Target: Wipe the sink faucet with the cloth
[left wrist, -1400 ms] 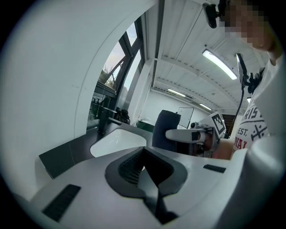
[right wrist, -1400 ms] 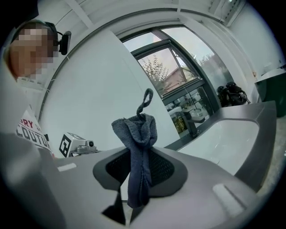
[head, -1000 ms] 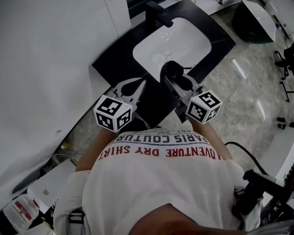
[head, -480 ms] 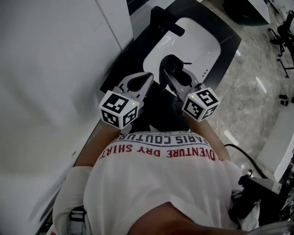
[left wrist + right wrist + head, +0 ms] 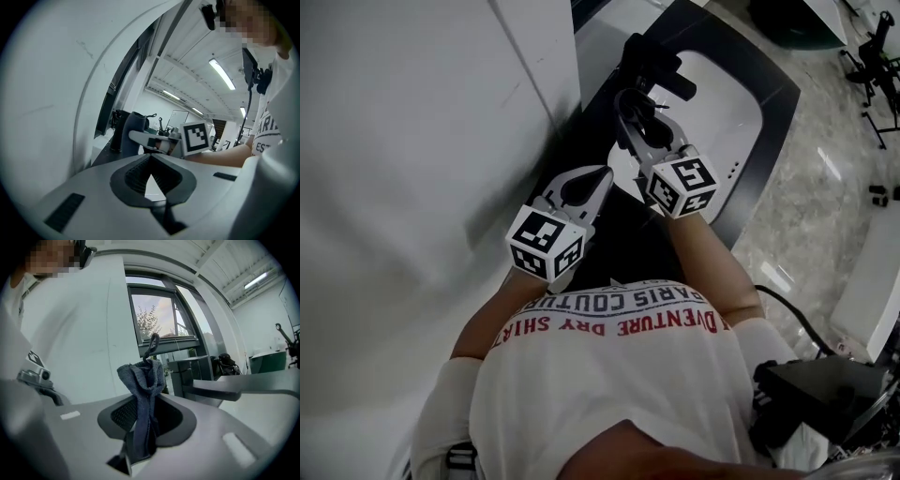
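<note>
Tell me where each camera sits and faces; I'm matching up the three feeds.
Head view: on the person's head, facing steeply down at the sink and faucet; shows shirt, forearms, left gripper, right gripper.
Left gripper view: on the left gripper, facing along its shut, empty jaws toward the faucet; shirt at right.
Right gripper view: on the right gripper, facing along jaws shut on the cloth toward a window; shirt at left.
Shared: head and left gripper views both show the right gripper's marker cube.

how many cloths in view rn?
1. The cloth is clamped in the right gripper, its bunched end sticking out past the jaws. The left gripper is shut and empty. No other cloth shows.
</note>
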`<action>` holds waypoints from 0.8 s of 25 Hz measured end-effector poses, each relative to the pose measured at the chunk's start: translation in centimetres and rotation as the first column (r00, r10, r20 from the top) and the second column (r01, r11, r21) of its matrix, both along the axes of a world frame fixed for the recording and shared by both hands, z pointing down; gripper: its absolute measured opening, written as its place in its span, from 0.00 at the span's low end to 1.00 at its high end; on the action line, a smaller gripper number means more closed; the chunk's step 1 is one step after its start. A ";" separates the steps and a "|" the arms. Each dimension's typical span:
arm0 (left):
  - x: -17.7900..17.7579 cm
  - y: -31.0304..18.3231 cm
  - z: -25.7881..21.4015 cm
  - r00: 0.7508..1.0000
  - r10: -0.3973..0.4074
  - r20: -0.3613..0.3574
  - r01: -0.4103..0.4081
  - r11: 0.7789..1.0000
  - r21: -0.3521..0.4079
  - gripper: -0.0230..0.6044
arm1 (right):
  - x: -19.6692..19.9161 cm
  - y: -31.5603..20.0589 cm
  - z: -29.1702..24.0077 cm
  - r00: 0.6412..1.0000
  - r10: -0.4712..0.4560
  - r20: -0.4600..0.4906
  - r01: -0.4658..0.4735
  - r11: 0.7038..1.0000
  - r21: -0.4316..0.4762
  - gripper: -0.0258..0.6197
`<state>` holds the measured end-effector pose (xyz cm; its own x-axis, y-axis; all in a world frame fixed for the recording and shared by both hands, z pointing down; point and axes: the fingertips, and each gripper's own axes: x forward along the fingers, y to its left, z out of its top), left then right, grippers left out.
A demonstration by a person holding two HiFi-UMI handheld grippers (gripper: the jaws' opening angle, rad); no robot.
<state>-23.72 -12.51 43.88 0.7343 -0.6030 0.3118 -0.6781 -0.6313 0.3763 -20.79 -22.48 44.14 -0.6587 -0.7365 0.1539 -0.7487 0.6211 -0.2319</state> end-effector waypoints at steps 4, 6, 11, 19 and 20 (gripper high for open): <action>-0.7 0.1 -0.1 1.000 0.004 -0.007 -0.004 1.000 -0.015 0.04 | -1.5 -4.1 0.7 0.998 0.039 -0.049 -0.037 0.998 0.045 0.17; -1.0 0.0 0.4 1.000 0.013 -0.004 -0.013 1.000 -0.020 0.04 | -2.0 -5.8 1.4 0.995 0.064 -0.075 -0.059 0.996 0.063 0.17; -1.3 -0.1 1.8 0.999 0.033 -0.010 -0.033 0.999 -0.037 0.04 | -1.9 -8.6 3.4 0.982 0.158 -0.108 -0.150 0.986 0.076 0.17; -1.8 -0.9 1.7 1.000 0.020 -0.012 -0.020 0.999 -0.035 0.04 | -1.5 -9.3 4.1 0.953 0.258 -0.159 -0.244 0.964 0.102 0.17; -1.8 -0.8 1.6 1.000 0.019 -0.011 -0.019 0.999 -0.035 0.04 | -1.4 -9.1 3.9 0.952 0.264 -0.154 -0.250 0.963 0.101 0.17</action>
